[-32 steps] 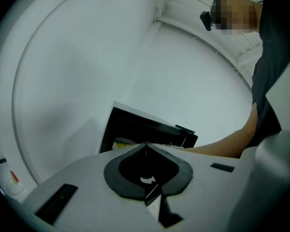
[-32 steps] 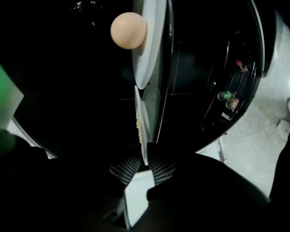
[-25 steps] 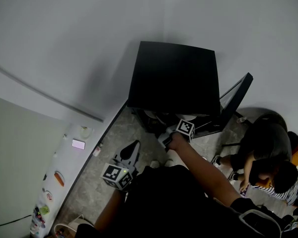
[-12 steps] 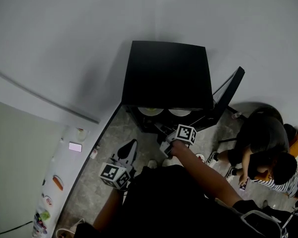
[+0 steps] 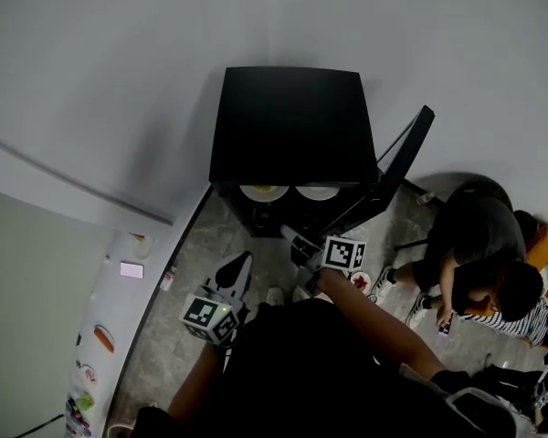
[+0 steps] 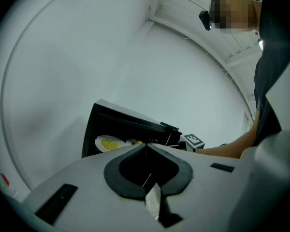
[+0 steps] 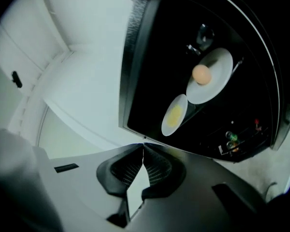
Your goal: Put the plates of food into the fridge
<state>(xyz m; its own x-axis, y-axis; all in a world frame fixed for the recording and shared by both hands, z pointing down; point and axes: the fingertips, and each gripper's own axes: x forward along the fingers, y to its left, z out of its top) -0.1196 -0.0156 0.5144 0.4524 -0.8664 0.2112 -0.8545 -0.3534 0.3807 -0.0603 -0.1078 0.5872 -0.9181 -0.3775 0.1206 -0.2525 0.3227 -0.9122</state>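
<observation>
A small black fridge [image 5: 292,126] stands on the floor with its door [image 5: 397,164] swung open to the right. Two white plates sit side by side on its shelf: one with yellow food [image 5: 263,192] and one [image 5: 317,192] with a round peach-coloured piece. In the right gripper view they are the yellow-food plate [image 7: 174,115] and the other plate [image 7: 210,76]. My right gripper [image 5: 294,239] hangs just outside the opening, shut and empty [image 7: 143,146]. My left gripper [image 5: 243,263] is lower left of the fridge, shut with nothing in it [image 6: 146,146].
Small bottles stand in the fridge door's rack [image 7: 230,139]. A person [image 5: 484,263] crouches on the floor at the right, close to the door. A white counter [image 5: 119,290] with small items runs along the left. Grey stone floor [image 5: 192,263] lies between.
My right gripper has drawn back out of the fridge opening toward me. Both plates now show on the shelf. The left gripper has hardly moved.
</observation>
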